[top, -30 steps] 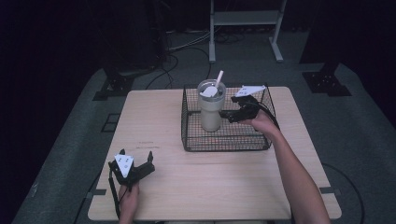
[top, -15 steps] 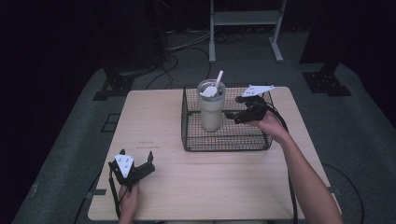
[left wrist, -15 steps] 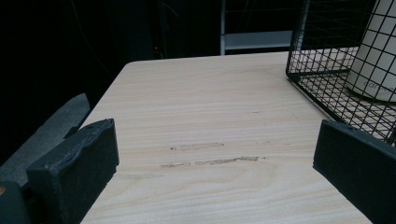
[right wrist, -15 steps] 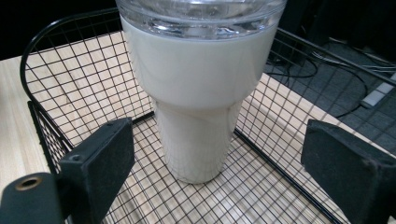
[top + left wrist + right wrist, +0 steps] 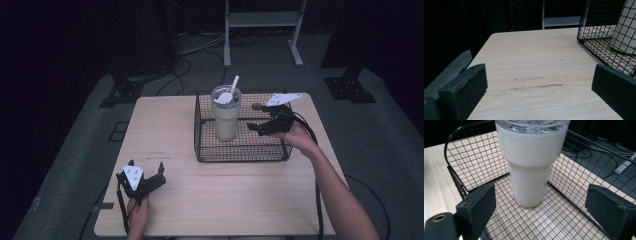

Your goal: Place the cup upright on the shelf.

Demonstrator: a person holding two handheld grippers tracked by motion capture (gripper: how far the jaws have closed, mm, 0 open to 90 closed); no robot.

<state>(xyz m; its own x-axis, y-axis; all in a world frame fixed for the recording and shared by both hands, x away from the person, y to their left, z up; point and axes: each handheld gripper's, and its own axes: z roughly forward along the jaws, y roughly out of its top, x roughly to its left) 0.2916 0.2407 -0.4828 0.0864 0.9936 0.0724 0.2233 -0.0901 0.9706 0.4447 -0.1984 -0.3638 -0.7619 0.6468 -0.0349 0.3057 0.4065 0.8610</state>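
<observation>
While right gripper point(image 5: 256, 129) is held jaws wide inside wire basket point(image 5: 200, 131), cream tumbler point(image 5: 530, 162) is seen just ahead; left gripper point(image 5: 146, 170) also wide, over table point(image 5: 534, 57).

Left tool point(image 5: 148, 172) held low at the near left, jaws spread wide and pointing forward, gripped from below by the left hand point(image 5: 136, 207). Right tool point(image 5: 261, 128) raised at the far right, jaws parted wide, aimed leftward; right forearm point(image 5: 334, 187) extended diagonally.
</observation>
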